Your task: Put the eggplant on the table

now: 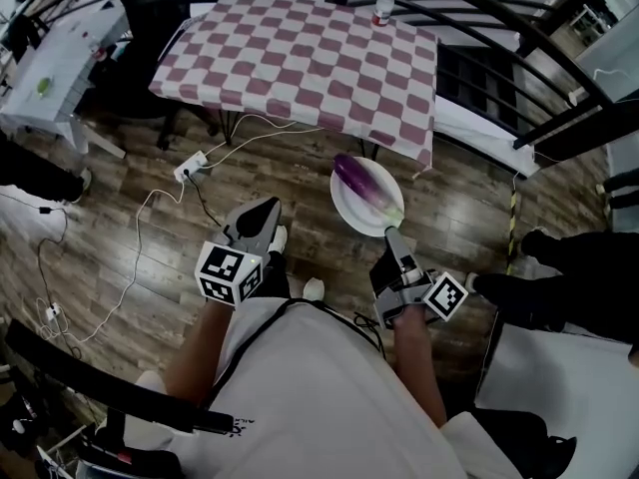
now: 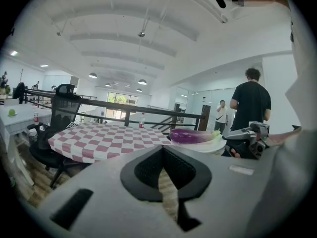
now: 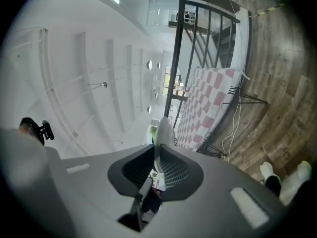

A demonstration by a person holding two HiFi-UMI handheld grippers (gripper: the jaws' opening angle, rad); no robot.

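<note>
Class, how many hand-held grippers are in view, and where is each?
2. The left hand-held gripper is over the floor, shut; the right hand-held gripper clamps the rim of the plate bearing the eggplant.

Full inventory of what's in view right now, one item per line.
eggplant: 1, purple, green stem end, lying on the plate
plate: 1, white, held by its rim above the floor, short of the table
table: 1, pink-and-white checked cloth, ahead
bottle: 1, pale with red cap, far edge of the table
office chair: 1, black, left of the table
power strip: 1, white, on the floor, cables attached
bystander: 1, black shirt, standing at right
left gripper: 1, jaws together, empty
right gripper: 1, clamped on the plate rim
</note>
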